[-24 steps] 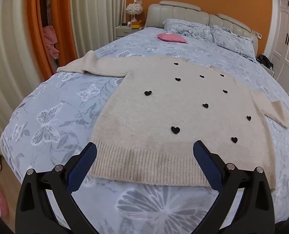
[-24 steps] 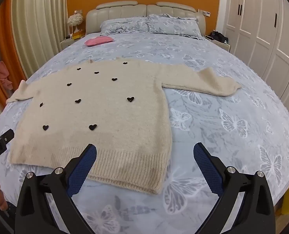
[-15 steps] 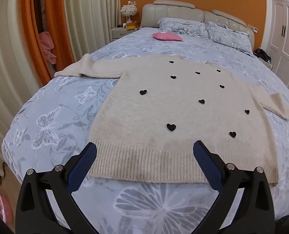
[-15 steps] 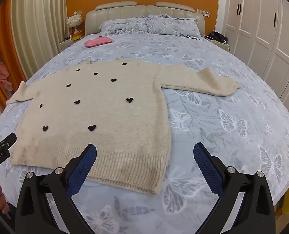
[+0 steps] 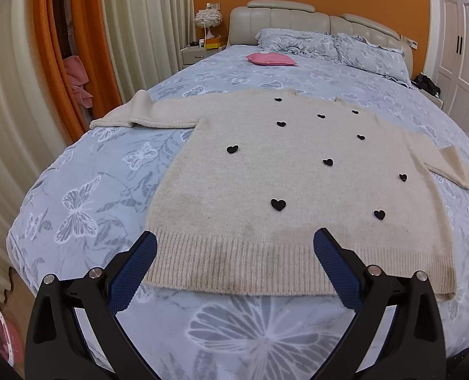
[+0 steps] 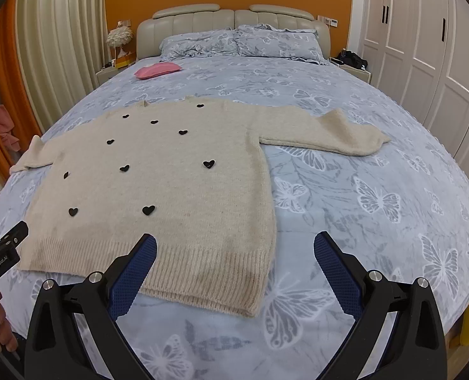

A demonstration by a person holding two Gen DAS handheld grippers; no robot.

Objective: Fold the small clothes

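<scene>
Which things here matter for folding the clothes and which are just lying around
For the job: cream sweater, left gripper, right gripper, both open and empty.

Just lying about: pink cushion, pillows, bedside lamp, pink garment by the curtain.

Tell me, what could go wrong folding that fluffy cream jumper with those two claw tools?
The sweater is thick and fuzzy, so the left gripper may pinch only the top layer of the ribbed hem and the fold could come out crooked.

Its right sleeve lies far out, so the right gripper faces a long reach and the sleeve may drag.

The butterfly bedspread is soft, so the fingers could catch it along with the hem.
</scene>
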